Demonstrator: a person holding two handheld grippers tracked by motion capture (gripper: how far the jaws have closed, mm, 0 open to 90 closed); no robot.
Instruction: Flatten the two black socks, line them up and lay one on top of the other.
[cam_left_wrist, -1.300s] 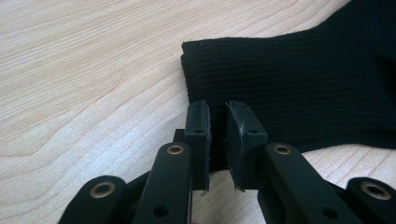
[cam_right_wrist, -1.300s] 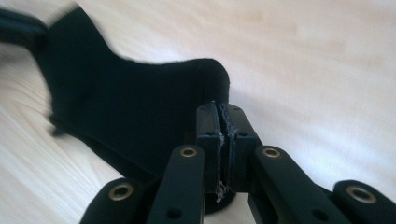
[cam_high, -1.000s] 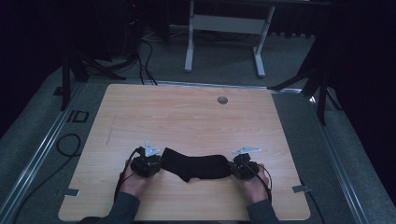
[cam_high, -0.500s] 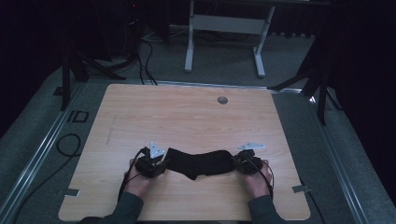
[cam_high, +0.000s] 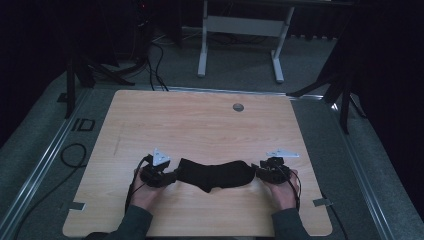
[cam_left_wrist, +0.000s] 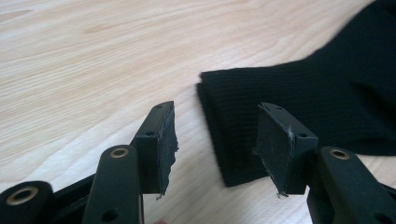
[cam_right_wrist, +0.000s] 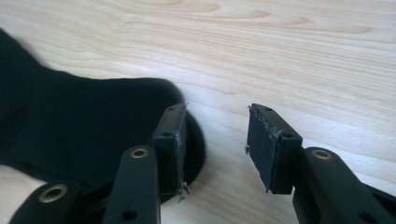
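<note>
Lying apart, a round grommet (cam_high: 238, 107), seemingly, dots the table (cam_high: 200, 125).

A wooden table (cam_high: 200, 125) fills the middle; a small round disc (cam_high: 238, 107), perhaps a cable port, sits toward one o'clock; a white metal stand (cam_high: 240, 30) at twelve; black cables (cam_high: 155, 55) at eleven.

The place looks like a lab or recording studio. A bare wooden desk (cam_high: 200, 125) stands on grey carpet (cam_high: 320, 65), black curtains close off the upper frame, and cables (cam_high: 155, 60), dark stands (cam_high: 80, 80) and a white frame (cam_high: 240, 25) stand behind it.
</note>
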